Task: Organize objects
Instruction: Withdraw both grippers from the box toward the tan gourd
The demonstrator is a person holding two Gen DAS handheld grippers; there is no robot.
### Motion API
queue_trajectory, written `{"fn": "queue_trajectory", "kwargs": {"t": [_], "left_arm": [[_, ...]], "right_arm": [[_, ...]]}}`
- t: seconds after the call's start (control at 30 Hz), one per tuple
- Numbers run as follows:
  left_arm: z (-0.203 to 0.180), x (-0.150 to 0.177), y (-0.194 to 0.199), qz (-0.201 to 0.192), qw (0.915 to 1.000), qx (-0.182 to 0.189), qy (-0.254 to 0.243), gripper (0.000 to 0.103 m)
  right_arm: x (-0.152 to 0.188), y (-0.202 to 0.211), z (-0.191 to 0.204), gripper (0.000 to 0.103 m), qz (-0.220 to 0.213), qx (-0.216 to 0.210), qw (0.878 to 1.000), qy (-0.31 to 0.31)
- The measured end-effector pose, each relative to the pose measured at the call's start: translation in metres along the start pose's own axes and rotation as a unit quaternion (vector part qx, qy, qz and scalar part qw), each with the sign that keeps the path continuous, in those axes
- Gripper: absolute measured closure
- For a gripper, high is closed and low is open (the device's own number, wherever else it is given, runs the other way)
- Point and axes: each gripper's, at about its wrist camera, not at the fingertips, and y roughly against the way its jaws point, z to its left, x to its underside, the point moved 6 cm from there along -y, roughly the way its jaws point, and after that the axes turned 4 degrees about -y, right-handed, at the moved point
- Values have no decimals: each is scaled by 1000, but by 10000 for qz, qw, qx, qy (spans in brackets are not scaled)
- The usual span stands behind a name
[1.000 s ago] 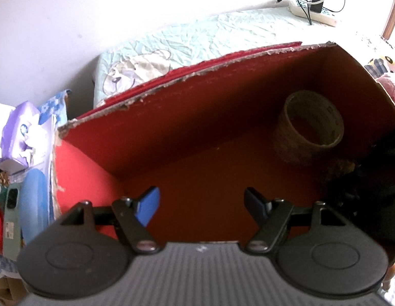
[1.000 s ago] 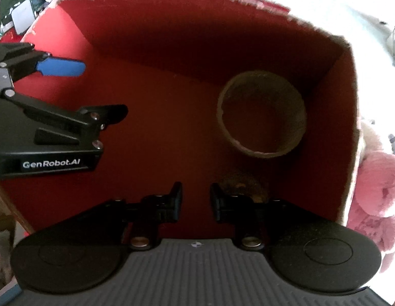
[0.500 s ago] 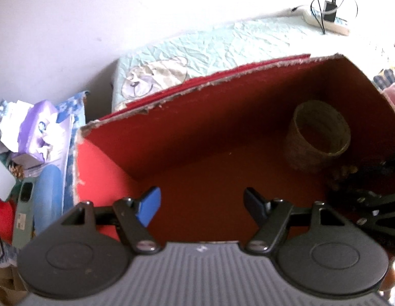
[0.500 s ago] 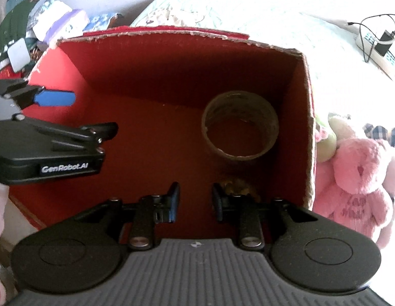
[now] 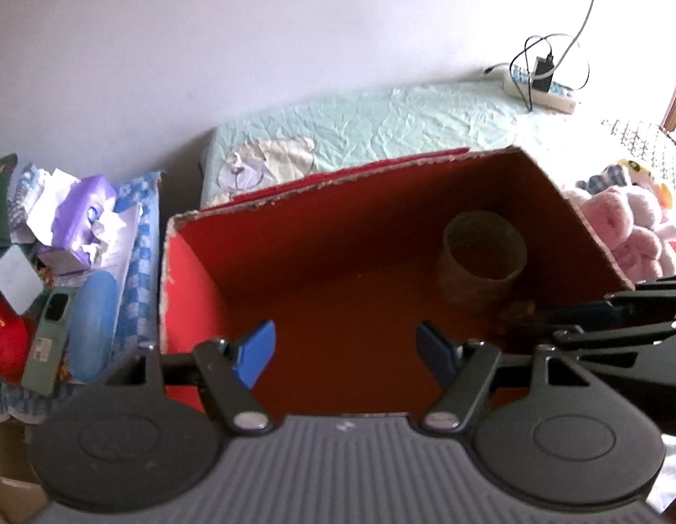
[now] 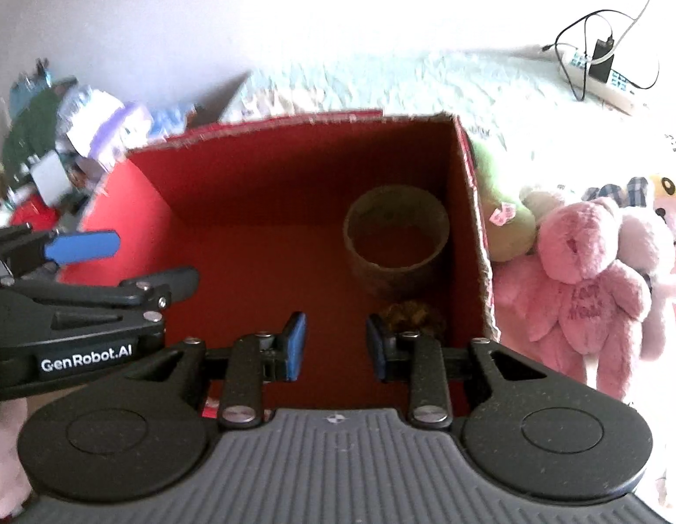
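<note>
A red cardboard box (image 5: pixel 198 279) (image 6: pixel 132 201) stands open on the bed. Inside, at its right side, lies a brown tape roll (image 5: pixel 484 257) (image 6: pixel 396 240) with a small brown clump (image 6: pixel 412 315) in front of it. My left gripper (image 5: pixel 345 351) is open and empty above the box's near edge; it also shows in the right wrist view (image 6: pixel 132 262). My right gripper (image 6: pixel 336 345) is open with a narrower gap, empty, above the box's near right part, close to the clump; in the left wrist view it (image 5: pixel 617 323) shows at the right.
Pink plush toys (image 6: pixel 586 279) (image 5: pixel 621 227) and a green plush (image 6: pixel 508 227) lie right of the box. A power strip with cables (image 5: pixel 540 87) (image 6: pixel 599 74) lies at the back. A cluttered pile with a tissue pack (image 5: pixel 84 214) and phone (image 5: pixel 47 345) sits left.
Both grippers have drawn back and up from inside the box, so more of the room shows. The right gripper's fingers have opened a little wider.
</note>
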Motion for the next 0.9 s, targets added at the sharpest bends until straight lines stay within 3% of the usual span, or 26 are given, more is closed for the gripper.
{"fn": "queue_trajectory", "kwargs": {"t": [0.27, 0.53, 0.9], "left_arm": [[-12, 13, 52, -450, 9989, 122, 73, 29], [-35, 38, 78, -482, 9981, 341, 173, 29], [-87, 66, 83, -214, 9965, 802, 137, 32]], "right_arm": [[10, 32, -12, 69, -583, -523, 9969, -78], [20, 60, -30, 69, -602, -981, 9933, 62], [45, 73, -61, 69, -158, -1427, 9896, 26]]}}
